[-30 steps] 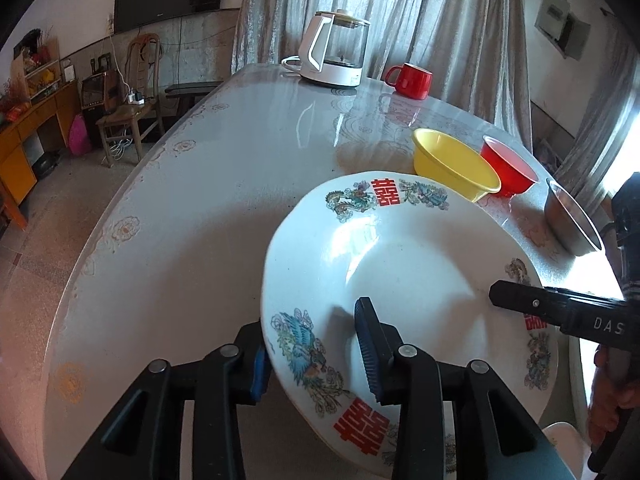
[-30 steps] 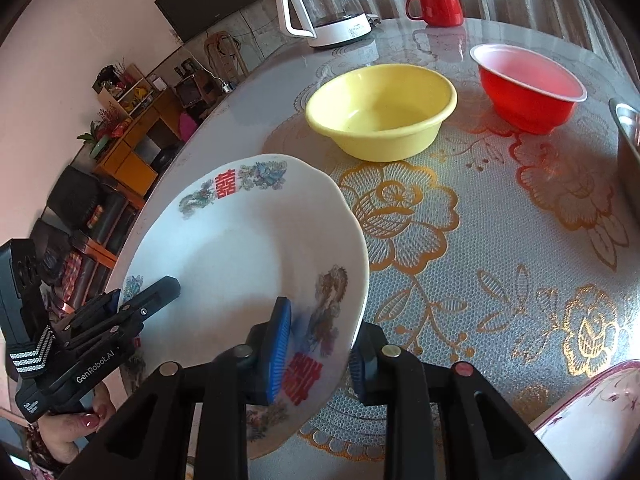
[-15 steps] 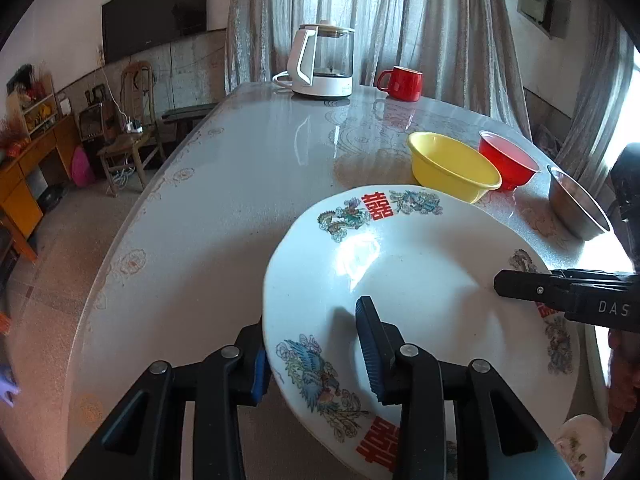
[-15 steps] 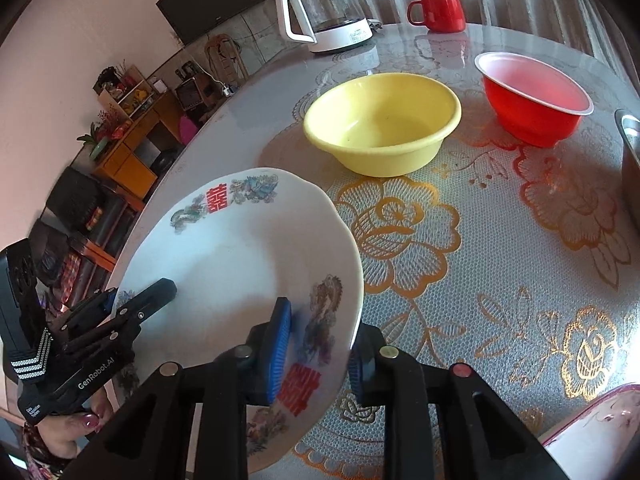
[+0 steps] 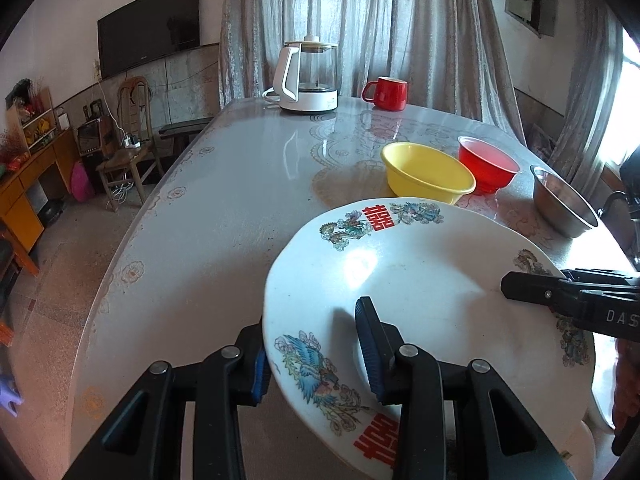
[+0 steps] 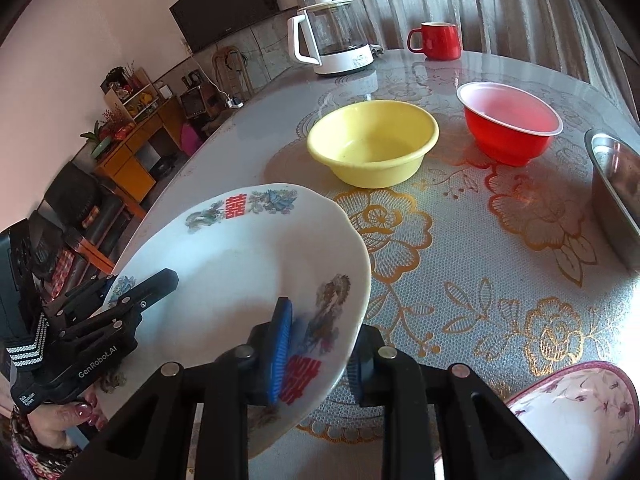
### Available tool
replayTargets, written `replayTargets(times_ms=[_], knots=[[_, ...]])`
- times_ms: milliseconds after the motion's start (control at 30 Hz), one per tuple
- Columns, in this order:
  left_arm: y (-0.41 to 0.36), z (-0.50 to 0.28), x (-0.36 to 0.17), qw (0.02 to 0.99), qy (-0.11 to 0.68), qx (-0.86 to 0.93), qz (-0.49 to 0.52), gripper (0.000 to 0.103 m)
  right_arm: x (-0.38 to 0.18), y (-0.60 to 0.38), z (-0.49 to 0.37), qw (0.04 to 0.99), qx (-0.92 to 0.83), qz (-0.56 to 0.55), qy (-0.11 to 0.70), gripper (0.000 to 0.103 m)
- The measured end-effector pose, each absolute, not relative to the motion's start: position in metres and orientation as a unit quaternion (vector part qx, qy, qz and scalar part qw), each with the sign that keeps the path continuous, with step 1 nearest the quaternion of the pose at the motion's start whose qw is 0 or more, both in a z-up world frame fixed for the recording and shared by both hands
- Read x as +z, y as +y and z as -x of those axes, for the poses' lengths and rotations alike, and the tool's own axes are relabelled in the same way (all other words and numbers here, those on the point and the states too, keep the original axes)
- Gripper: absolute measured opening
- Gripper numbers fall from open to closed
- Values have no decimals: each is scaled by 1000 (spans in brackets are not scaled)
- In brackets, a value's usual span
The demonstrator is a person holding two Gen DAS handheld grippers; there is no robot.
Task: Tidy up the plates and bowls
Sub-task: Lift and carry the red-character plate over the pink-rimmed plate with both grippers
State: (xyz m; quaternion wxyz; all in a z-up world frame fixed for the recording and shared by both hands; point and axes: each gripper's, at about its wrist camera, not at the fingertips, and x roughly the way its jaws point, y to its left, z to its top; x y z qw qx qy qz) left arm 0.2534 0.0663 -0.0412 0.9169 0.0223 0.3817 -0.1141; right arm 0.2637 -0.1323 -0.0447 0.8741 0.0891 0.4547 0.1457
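A big table (image 5: 224,208) w/ a shiny flower cover sits by grey curtains (image 5: 400,32); a TV (image 5: 150,26) hangs on the wall. At the far end stand a kettle (image 5: 308,76) & a red mug (image 5: 386,93).

The white plate (image 5: 420,280) w/ red marks & birds is round, so no long side. It is held up over the near part of the table, face up, tipped a bit.

Both tools point down at a slant. The left gripper (image 5: 316,352) pinches the plate's near-left rim, 1 pad on top, 1 under. The right gripper (image 6: 320,344) pinches the other rim the same way. A hand (image 6: 68,420) holds the left tool.

Past the plate sit a yellow bowl (image 6: 372,142), then a red bowl (image 6: 510,120), then a metal bowl (image 5: 562,204). A flowery bowl (image 6: 580,412) is near the right tool.
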Motion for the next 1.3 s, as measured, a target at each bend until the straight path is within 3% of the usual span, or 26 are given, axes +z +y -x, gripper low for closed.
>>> replayTargets(times_ms=[767, 1300], knots=[[-18, -156, 17, 928, 317, -193, -23, 38, 10, -211, -149, 908, 132, -137, 373, 22], [-101, -123, -4, 899, 366, -241, -17, 38, 8, -294, -77, 922, 56, -162, 347, 21]])
